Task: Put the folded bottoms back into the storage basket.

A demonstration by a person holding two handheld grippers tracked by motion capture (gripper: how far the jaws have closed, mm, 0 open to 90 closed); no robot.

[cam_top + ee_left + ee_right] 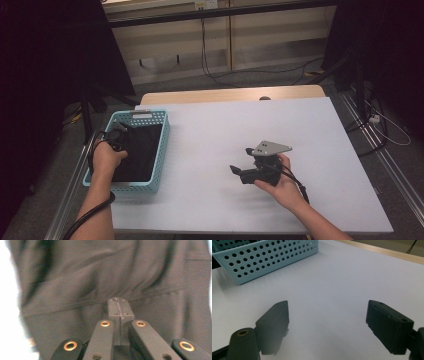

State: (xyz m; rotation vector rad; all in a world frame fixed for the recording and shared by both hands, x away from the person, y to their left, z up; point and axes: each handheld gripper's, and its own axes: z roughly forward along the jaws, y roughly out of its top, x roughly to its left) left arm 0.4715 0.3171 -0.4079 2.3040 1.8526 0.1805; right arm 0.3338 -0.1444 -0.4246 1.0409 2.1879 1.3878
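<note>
While our left gripper [119, 136], jaws closed together, presses the dark cloth [137, 150] in the blue basket [161, 150], our right gripper [241, 162] waits wide open. Soft and limp, we judge; pinch a raised fold.

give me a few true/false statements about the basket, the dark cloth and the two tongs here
1. The dark cloth lies inside the light blue basket. True.
2. The right tongs are shut. False: their jaws stand wide apart over the bare white table.
3. The left tongs are over the cloth with jaws together. True, though whether any cloth is pinched between them cannot be told.
4. The basket sits at the table's right edge. False: it is at the left edge.
5. The right tongs hold the cloth. False: they hold nothing.
</note>
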